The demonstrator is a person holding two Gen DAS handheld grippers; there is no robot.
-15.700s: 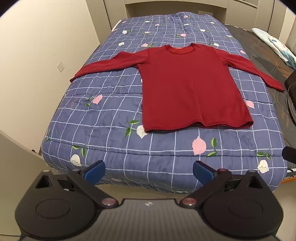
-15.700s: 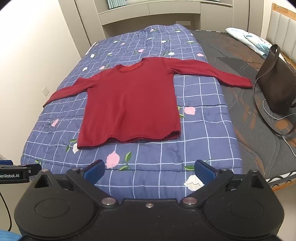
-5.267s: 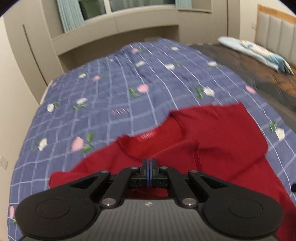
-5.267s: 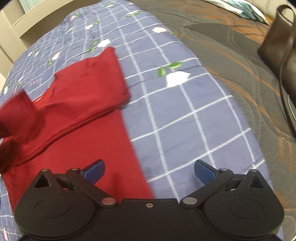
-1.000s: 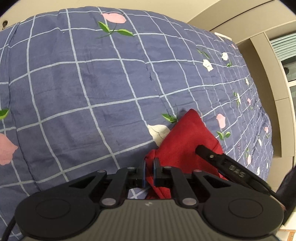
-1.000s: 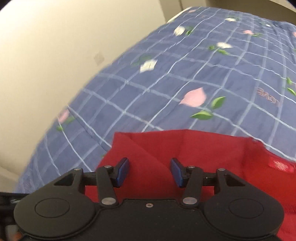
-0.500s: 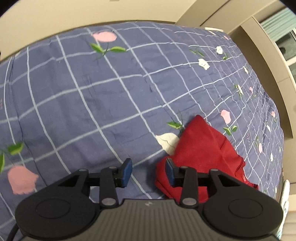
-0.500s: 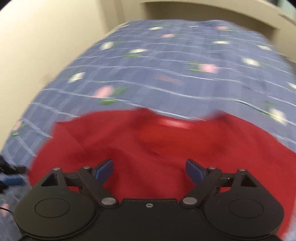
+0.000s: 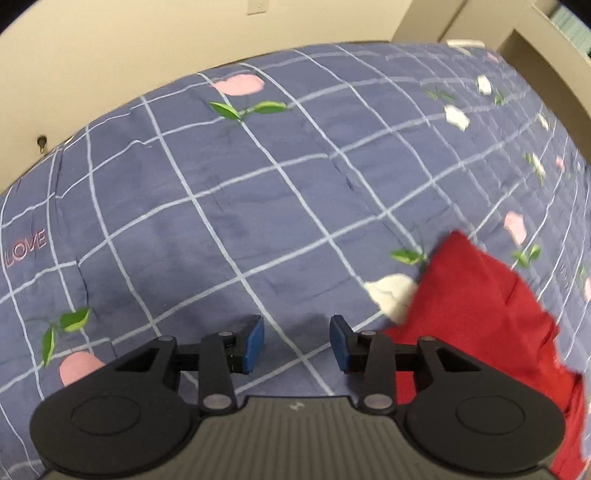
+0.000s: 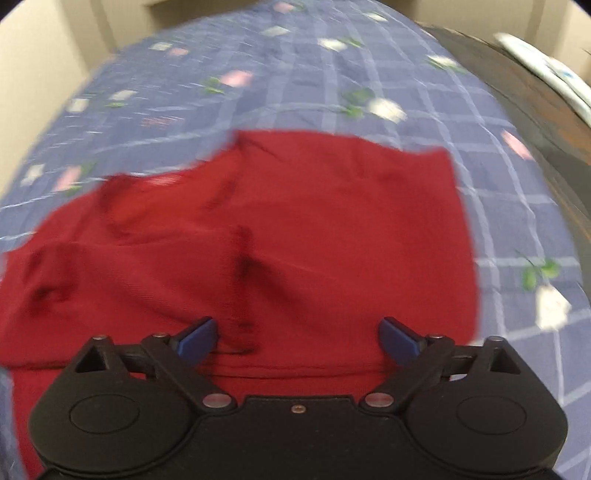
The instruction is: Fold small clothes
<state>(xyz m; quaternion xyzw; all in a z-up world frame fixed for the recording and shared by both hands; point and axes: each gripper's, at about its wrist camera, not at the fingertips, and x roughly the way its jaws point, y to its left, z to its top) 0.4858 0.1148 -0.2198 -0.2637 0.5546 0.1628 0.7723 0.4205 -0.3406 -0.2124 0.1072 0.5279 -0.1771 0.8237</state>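
A dark red long-sleeved top [image 10: 280, 236] lies on the blue checked quilt [image 10: 369, 77], with both sleeves folded in over the body. My right gripper [image 10: 297, 336] is open and empty, hovering just above the top's near part. In the left wrist view a folded corner of the top [image 9: 476, 306] shows at the right. My left gripper [image 9: 296, 345] is open and empty over bare quilt [image 9: 221, 206], just left of that corner.
A cream wall [image 9: 147, 40] borders the bed on the left side. A dark mattress area [image 10: 524, 92] and a pale pillow [image 10: 546, 70] lie to the right of the quilt. Cabinets [image 9: 535, 33] stand beyond the bed's far end.
My left gripper let go of the top's corner, opened and drew away to the left. My right gripper opened wider and swung right across the top.
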